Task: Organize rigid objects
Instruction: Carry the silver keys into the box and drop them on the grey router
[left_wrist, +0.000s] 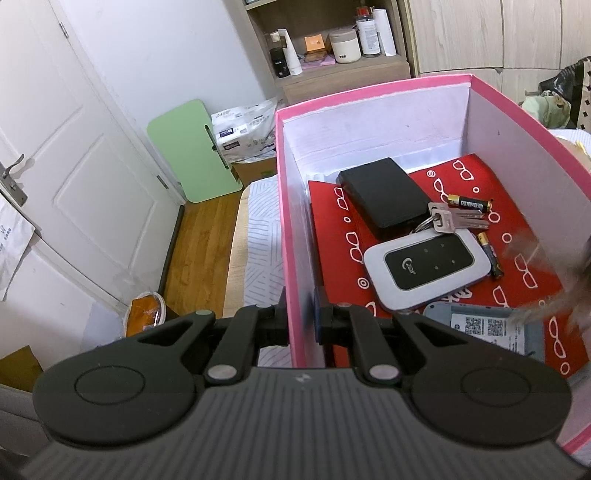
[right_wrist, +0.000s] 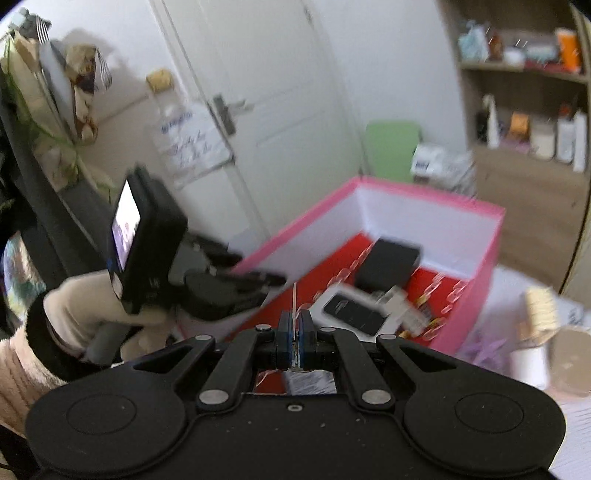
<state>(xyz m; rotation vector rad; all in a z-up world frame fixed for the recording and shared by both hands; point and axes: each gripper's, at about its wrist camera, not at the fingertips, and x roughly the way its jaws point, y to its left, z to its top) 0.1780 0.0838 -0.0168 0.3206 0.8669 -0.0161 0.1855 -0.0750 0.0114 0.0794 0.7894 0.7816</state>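
The left claw (left_wrist: 301, 321) clamped the pink box's (left_wrist: 369, 92) near wall; the router (left_wrist: 424, 269) lay inside, beyond it. The right claw (right_wrist: 294, 345) was pinched shut above the box.

Pink box (left_wrist: 373, 94) on patterned bedcover (left_wrist: 262, 236)
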